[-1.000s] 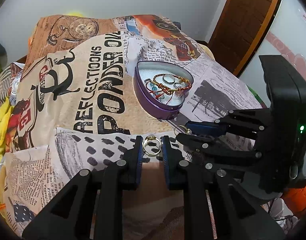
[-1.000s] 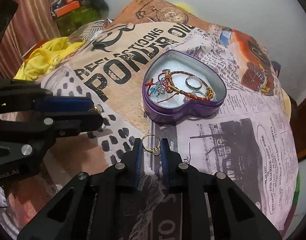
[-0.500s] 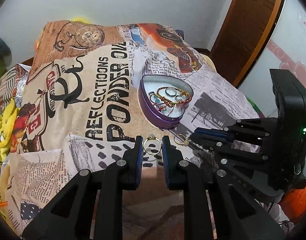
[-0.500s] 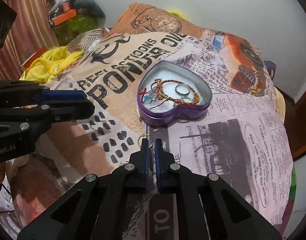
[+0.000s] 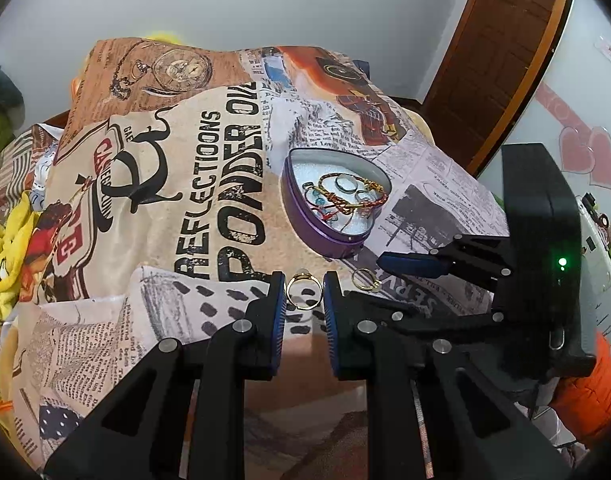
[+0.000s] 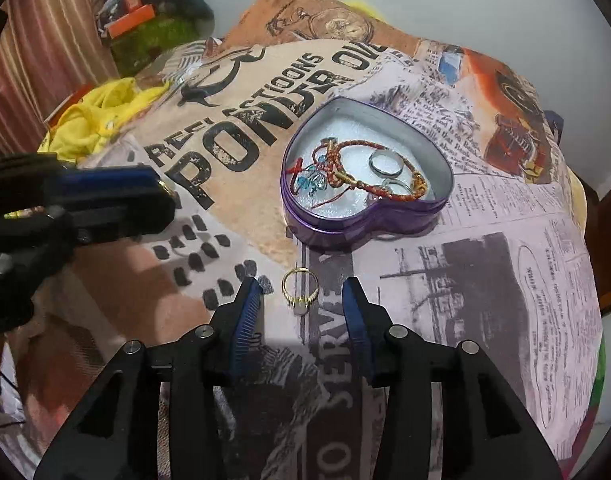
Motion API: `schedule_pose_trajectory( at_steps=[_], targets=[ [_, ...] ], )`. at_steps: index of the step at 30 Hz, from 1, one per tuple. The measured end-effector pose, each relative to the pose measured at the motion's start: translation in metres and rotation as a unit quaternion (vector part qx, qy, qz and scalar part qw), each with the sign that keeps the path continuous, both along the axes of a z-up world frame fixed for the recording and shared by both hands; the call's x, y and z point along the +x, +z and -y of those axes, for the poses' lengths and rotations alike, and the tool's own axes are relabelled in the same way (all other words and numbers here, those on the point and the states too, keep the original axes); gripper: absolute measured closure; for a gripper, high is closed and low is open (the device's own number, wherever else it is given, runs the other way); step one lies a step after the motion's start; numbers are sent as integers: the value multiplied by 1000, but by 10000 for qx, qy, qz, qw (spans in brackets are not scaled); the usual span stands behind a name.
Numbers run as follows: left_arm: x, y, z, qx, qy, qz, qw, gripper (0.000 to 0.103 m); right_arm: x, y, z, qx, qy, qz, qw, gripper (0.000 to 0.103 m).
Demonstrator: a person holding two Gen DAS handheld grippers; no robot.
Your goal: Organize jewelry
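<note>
In the left wrist view my left gripper [image 5: 304, 280] is shut on a gold ring [image 5: 304, 291], held upright between its blue pads just above the printed blanket. The right wrist view shows my right gripper [image 6: 300, 286] with its jaws opening. A second gold ring [image 6: 300, 290] lies flat on the blanket between them, touching neither pad. That ring [image 5: 365, 280] also shows in the left wrist view below the right gripper's blue finger [image 5: 409, 263]. A purple heart-shaped tin [image 6: 345, 232] [image 5: 305, 224] stands just beyond, holding a braided bracelet [image 6: 365, 168], silver rings and blue beads.
The printed blanket [image 5: 153, 184] covers a raised, uneven surface that drops off to the right. Yellow cloth [image 6: 93, 128] lies at the left edge. A wooden door [image 5: 501, 60] stands at the back right. The left gripper's finger [image 6: 105, 184] reaches in from the left.
The right gripper's jaws, shut around its ring half a second ago, now stand apart and the ring lies on the blanket. The left gripper keeps its ring and has hardly moved.
</note>
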State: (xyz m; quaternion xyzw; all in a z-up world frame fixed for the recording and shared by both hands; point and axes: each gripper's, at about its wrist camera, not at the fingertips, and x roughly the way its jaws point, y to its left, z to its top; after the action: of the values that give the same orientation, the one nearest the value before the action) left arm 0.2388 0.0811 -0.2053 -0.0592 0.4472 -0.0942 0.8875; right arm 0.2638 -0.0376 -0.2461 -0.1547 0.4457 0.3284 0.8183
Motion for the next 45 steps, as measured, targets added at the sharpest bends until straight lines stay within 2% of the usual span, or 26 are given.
schedule_pose_trajectory(
  at_steps=[2, 7, 12, 29, 36, 45],
  targets=[
    [0, -1, -3, -13, 28, -8, 10000, 86, 0, 0, -2, -19, 107, -3, 9999, 87],
    [1, 0, -7, -58, 76, 7, 10000, 86, -5, 3, 0, -40, 92, 94, 9999, 86],
    [3, 4, -6, -48, 62, 65, 9999, 86, -6, 14, 9, 176, -34, 215, 9996, 86],
    [37, 45, 6, -13, 3, 616, 9981, 86, 16, 85, 43, 984, -852, 1074, 9857, 86],
    [56, 47, 9, -20, -5, 689, 9976, 86, 34, 89, 40, 1150, -938, 1076, 9831, 86],
    [84, 19, 13, -144, -140, 315, 9993, 86, 57, 65, 30, 1112, -844, 634, 9882, 86]
  ],
)
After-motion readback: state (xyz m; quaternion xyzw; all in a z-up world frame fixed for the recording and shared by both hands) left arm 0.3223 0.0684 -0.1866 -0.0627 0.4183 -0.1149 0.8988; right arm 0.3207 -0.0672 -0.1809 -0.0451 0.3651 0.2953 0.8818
